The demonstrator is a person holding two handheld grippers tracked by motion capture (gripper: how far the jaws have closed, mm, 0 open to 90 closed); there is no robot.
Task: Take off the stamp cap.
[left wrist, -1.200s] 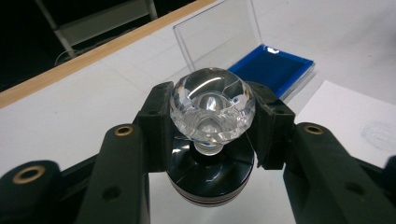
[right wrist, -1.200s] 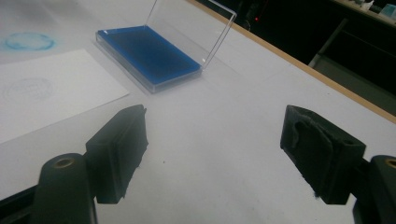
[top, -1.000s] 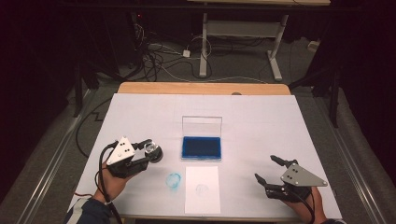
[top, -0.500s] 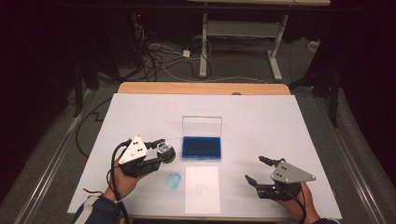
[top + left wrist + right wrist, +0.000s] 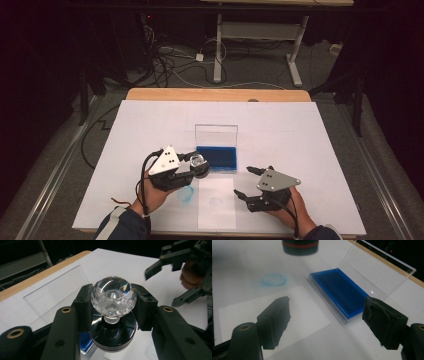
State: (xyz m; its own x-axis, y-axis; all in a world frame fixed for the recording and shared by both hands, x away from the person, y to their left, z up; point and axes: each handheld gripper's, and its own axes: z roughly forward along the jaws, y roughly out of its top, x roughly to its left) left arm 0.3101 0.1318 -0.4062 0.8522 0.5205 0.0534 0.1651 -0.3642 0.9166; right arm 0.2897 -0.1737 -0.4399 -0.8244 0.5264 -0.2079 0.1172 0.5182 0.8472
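White covering [image 5: 310, 150] spreads over the whole worktop, and the action sits near its front edge. The left gripper [image 5: 192, 165] is pinched hard on the faceted clear-knobbed stamp with the round black base [image 5: 113, 298]. Its pads squeeze the knob from both sides and the base hangs clear of the surface. The shallow blue ink pad in its clear plastic case [image 5: 339, 291] lies at about two o'clock from that claw in the high view, just beside it, with the transparent lid [image 5: 377, 272] standing up at the far side.

My judgement is that inking is the step in hand. It would go best with the base kept level and set squarely onto the blue felt, well short of the upright lid. A straight press and a straight lift would avoid a smeared film. The knob is smooth and rounded, so any tilt could let it roll in the pads.

The right gripper [image 5: 328, 320] waits at four o'clock, its jaws just having spread wider with nothing between them. It is well placed to steady the case if it slides.

A plain white paper sheet [image 5: 216, 205] lies at six o'clock of the pad, and a faint blue ring smudge [image 5: 274, 280] marks the covering beside it. Further out are the pale wooden table edge [image 5: 215, 94], tangled floor cables [image 5: 170, 60] and a dark room
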